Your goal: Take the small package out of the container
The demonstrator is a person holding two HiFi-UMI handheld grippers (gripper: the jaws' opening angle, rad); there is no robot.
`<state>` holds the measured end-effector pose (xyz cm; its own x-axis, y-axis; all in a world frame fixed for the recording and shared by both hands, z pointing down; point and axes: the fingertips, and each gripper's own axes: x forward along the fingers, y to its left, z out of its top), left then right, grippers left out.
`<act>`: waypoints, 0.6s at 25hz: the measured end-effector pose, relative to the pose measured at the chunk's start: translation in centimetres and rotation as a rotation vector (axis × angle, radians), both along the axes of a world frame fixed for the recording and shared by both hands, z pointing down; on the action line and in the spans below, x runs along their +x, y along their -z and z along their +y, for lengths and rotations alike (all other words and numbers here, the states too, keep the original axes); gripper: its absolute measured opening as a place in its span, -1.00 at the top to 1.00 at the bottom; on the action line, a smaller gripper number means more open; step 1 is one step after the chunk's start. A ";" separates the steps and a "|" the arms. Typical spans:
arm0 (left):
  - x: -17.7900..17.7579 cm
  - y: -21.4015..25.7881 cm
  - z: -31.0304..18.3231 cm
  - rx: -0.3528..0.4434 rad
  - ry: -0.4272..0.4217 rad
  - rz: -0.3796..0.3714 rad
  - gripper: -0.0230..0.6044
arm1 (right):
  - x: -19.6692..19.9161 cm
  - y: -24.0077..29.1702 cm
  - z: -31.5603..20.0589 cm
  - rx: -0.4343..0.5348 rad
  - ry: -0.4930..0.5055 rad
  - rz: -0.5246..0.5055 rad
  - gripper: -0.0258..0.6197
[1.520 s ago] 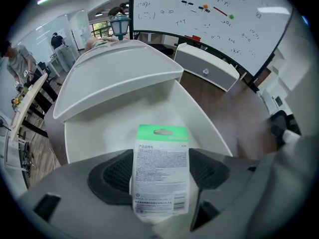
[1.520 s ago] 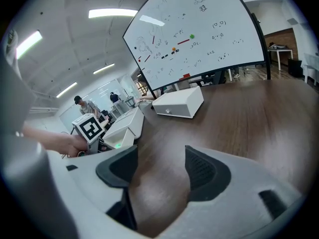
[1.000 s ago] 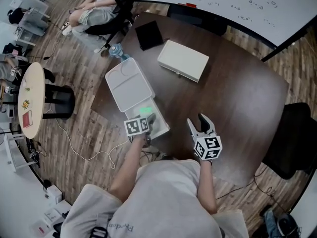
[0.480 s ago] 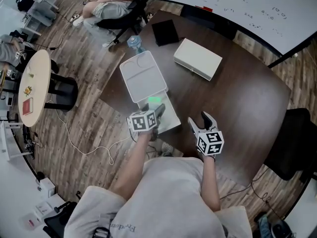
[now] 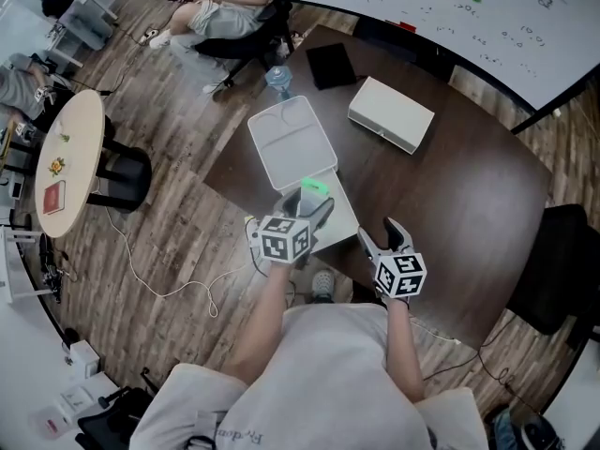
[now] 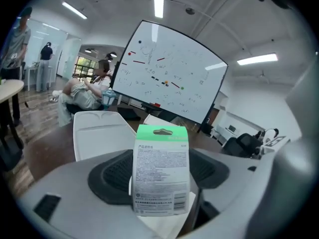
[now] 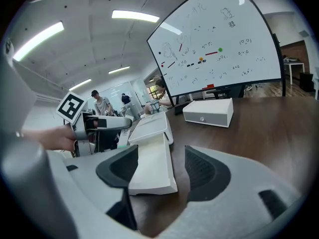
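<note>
My left gripper [image 5: 313,210] is shut on the small package [image 6: 161,171], a white card with a green top and small print. It holds the package upright above the near end of the open white container [image 5: 345,221]. In the head view the package's green top [image 5: 315,187] shows between the jaws. My right gripper [image 5: 384,238] hovers over the table just right of the container. Its jaws are opening, and nothing is gripped between them. In the right gripper view the container's base [image 7: 152,166] lies just beyond them, and the left gripper [image 7: 102,124] hangs at the left.
The container's lid [image 5: 292,142] lies open toward the table's far-left edge. A closed white box [image 5: 391,113] and a black pad [image 5: 332,65] sit farther back, with a water bottle [image 5: 278,80] at the edge. A whiteboard [image 6: 167,78] stands behind, and people sit beyond the table.
My left gripper has risen from the container's base with the package between its jaws. The right gripper has stayed beside the container.
</note>
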<state>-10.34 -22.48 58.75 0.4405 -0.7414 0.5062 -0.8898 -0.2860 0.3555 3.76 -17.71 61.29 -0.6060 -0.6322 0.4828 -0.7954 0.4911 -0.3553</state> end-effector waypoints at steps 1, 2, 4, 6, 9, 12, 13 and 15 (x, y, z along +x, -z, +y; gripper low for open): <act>0.0 0.4 0.3 0.024 -0.024 -0.021 -0.16 | -0.5 0.0 0.4 -0.001 0.003 0.002 0.01; -0.1 0.9 0.6 0.051 -0.048 -0.041 -0.16 | -1.1 0.1 0.7 0.002 0.004 0.000 0.01; -0.4 1.6 1.3 0.101 -0.086 -0.074 -0.16 | -2.1 0.5 1.2 0.012 0.000 -0.011 0.01; -0.6 2.0 2.0 0.128 -0.111 -0.082 -0.16 | -2.8 0.7 1.7 0.019 -0.011 -0.026 0.01; -0.7 2.0 3.5 0.166 -0.142 -0.105 -0.16 | -3.2 1.3 3.0 0.019 -0.033 -0.064 0.06; -1.0 2.3 4.5 0.199 -0.156 -0.127 -0.16 | -3.4 2.2 4.0 0.035 -0.045 -0.085 0.06; -1.0 2.5 4.6 0.208 -0.154 -0.121 -0.16 | -3.5 2.3 4.3 0.040 -0.044 -0.079 0.05; -1.0 2.9 5.1 0.227 -0.156 -0.115 -0.16 | -3.5 2.5 5.1 0.046 -0.044 -0.066 0.05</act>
